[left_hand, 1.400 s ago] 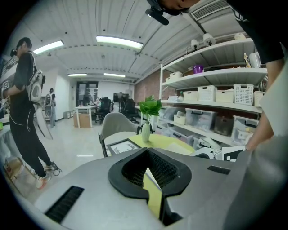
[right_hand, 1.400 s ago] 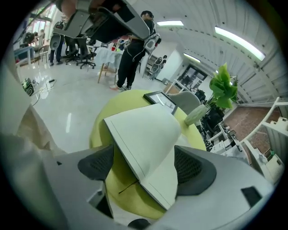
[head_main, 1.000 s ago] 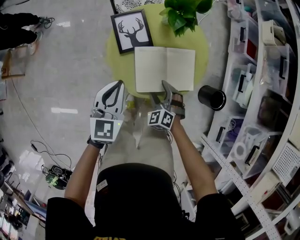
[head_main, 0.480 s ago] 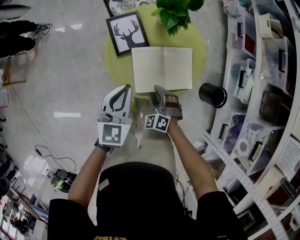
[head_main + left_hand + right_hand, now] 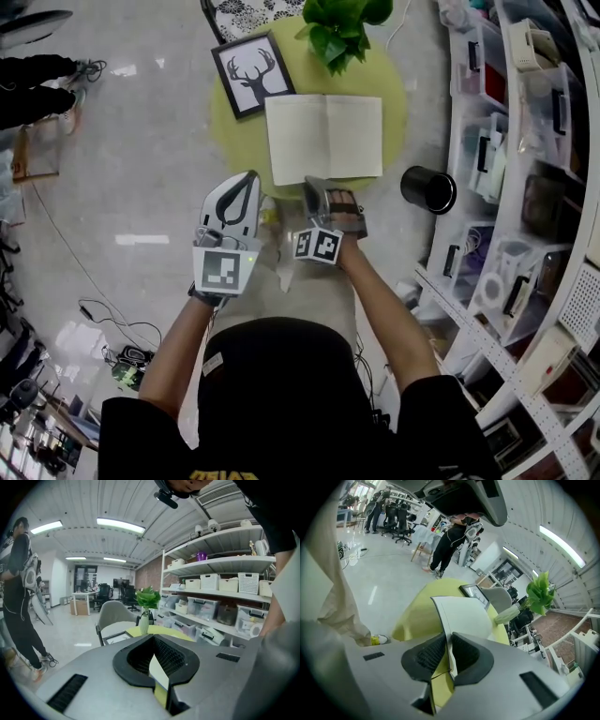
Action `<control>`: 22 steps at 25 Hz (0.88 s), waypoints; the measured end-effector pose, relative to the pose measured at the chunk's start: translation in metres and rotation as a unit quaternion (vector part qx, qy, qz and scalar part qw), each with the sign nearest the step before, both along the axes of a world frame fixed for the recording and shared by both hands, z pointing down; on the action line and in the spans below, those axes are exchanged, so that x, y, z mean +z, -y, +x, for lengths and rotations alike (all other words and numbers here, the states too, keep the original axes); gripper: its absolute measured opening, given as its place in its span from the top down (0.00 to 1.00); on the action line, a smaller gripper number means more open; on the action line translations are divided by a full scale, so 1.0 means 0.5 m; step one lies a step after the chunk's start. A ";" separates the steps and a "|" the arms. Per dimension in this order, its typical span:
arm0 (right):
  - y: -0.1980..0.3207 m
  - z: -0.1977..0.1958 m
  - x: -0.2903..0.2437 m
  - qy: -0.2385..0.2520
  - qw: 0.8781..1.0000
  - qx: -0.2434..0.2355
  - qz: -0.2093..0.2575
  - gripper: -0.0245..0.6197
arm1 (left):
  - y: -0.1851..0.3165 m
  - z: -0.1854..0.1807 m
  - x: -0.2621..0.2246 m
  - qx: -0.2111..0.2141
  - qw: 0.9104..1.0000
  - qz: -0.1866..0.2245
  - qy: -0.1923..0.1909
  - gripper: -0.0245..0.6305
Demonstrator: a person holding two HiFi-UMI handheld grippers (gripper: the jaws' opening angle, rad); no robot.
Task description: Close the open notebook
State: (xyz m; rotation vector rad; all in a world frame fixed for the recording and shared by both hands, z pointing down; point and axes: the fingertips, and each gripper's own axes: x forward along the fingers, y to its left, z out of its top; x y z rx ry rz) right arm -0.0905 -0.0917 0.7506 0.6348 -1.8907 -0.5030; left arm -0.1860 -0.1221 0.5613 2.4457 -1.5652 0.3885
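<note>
The open notebook (image 5: pixel 323 139) lies flat with blank white pages on the round yellow-green table (image 5: pixel 239 141). My right gripper (image 5: pixel 314 183) is at its near edge, left of the spine. In the right gripper view its jaws have just been closing. They now pinch the thin near edge of the notebook (image 5: pixel 464 613), so the right gripper (image 5: pixel 449 637) is shut on it. My left gripper (image 5: pixel 251 176) hovers off the table's near-left rim, apart from the notebook. The left gripper (image 5: pixel 153 637) has its tips together and holds nothing.
A framed deer picture (image 5: pixel 251 75) and a potted plant (image 5: pixel 337 28) stand at the table's far side. A black cup (image 5: pixel 427 190) sits on the floor to the right, beside shelves of bins (image 5: pixel 534 141). A person (image 5: pixel 37 94) stands far left.
The right gripper's jaws went from spread to closed on the notebook's near edge. The left gripper rose a little and drifted toward the table.
</note>
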 end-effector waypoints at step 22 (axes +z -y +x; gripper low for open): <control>0.006 0.008 -0.032 0.023 0.999 0.032 0.005 0.92 | -0.009 0.012 -0.009 -0.003 1.000 -0.007 -0.009 0.93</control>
